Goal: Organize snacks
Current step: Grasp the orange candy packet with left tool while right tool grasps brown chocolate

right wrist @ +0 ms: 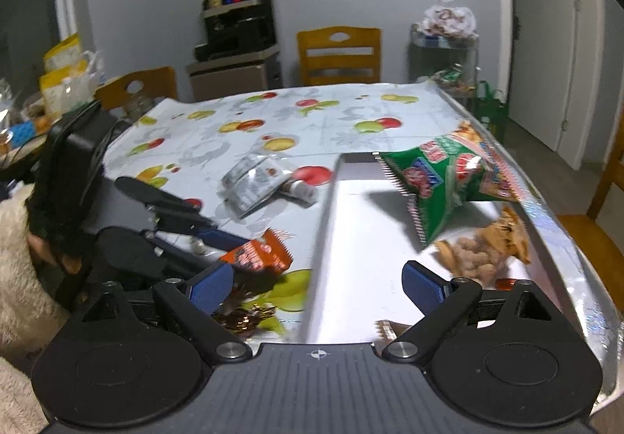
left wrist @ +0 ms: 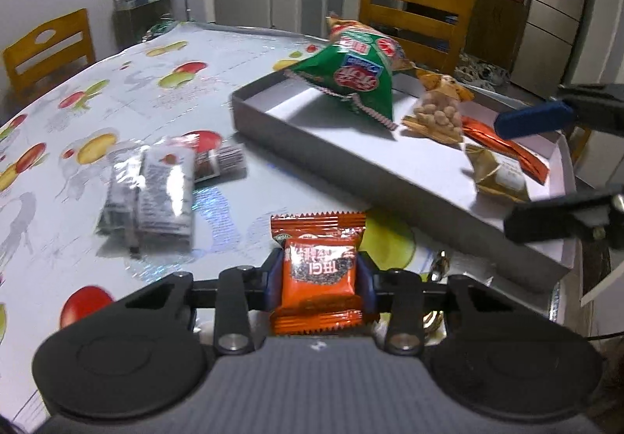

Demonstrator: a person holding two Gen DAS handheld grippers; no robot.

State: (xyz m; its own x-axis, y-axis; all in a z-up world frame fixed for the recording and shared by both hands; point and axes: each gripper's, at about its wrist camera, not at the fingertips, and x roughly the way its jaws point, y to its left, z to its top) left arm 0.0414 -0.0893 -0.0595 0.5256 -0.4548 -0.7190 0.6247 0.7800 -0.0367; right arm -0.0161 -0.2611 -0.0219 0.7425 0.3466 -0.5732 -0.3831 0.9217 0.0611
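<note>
Left hand-held gripper is pinching an orange snack packet; right hand-held gripper is hovering spread over the tray, green bag at 1 o'clock.

Glossy foil orange snack packet, shiny plastic tablecloth, matt cardboard tray, wood chair.

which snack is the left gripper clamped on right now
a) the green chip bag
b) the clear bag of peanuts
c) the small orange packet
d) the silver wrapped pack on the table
c: in the left wrist view the left gripper has its blue pads pressed on both sides of the small orange packet, while the green chip bag lies in the tray.
</note>
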